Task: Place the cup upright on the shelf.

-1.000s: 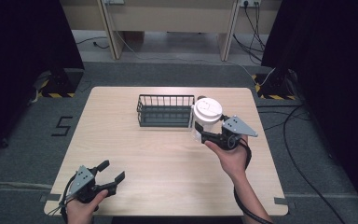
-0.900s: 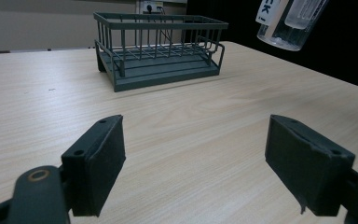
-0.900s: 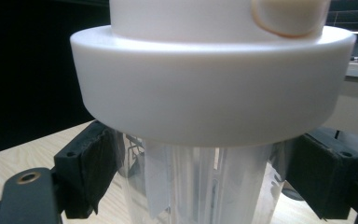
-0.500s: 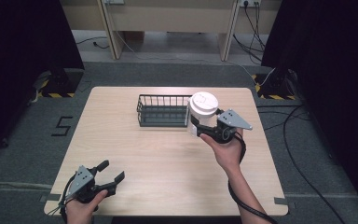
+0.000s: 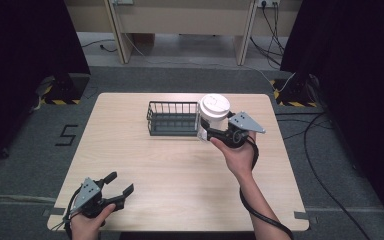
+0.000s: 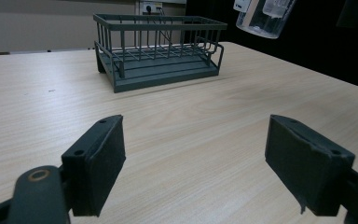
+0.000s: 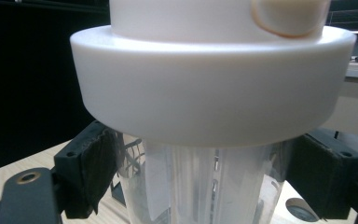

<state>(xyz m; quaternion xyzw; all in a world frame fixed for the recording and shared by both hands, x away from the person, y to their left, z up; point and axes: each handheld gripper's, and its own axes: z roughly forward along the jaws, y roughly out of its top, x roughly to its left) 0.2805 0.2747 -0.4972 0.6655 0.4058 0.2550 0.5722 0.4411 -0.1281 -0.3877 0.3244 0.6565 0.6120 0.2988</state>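
The left gripper (image 5: 114,194) is being held wide, with nothing between its jaws, low over the near left corner of the surface (image 5: 180,175), well in front of the wire basket (image 5: 174,118). It is lying as it lay a second ago. In the left gripper view the basket (image 6: 158,49) is being seen across bare wood, with nothing in it.

Farther on, the right gripper (image 5: 211,133) is being kept closed around the clear body of a white-lidded container (image 5: 213,116), which is being held upright and off the surface, at the basket's right end. Over the last second the container is being carried from beside and in front of the basket toward that end, so that it now overlaps the end wall in the high view. This is judged to be a move to set the container into the basket; the setting down is not yet done.

In the right gripper view the container (image 7: 214,93) is being gripped just under its broad white lid. No brand or label can be read on it. Left of the basket, on the floor, a dark mark like a "5" (image 5: 66,135) is being shown.
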